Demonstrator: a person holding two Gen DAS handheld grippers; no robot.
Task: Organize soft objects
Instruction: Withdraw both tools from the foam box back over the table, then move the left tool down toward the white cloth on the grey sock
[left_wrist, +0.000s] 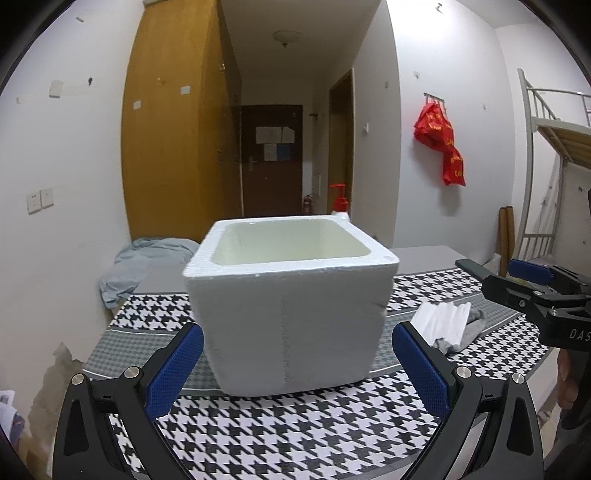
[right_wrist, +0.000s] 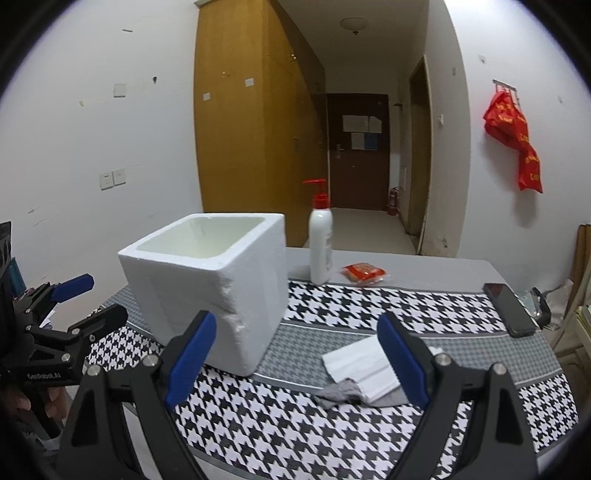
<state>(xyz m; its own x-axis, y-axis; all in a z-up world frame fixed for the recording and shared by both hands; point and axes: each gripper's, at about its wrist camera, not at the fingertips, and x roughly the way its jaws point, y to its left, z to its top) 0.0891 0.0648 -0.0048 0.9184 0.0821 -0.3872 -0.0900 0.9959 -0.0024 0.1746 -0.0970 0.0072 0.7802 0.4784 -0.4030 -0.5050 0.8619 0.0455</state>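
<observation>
A white foam box (left_wrist: 291, 306) stands open-topped on the houndstooth cloth; it also shows in the right wrist view (right_wrist: 210, 291). A white and grey sock (right_wrist: 364, 373) lies flat on the cloth to the right of the box, seen too in the left wrist view (left_wrist: 448, 325). My left gripper (left_wrist: 297, 369) is open and empty, its fingers on either side of the box's near face. My right gripper (right_wrist: 295, 360) is open and empty, just short of the sock, with the box ahead to its left.
A white pump bottle with a red top (right_wrist: 320, 243) stands behind the box. A red packet (right_wrist: 364, 274) and a black phone (right_wrist: 509, 309) lie on the grey table (right_wrist: 424, 269). A blue cloth (left_wrist: 144, 262) is bunched at the far left.
</observation>
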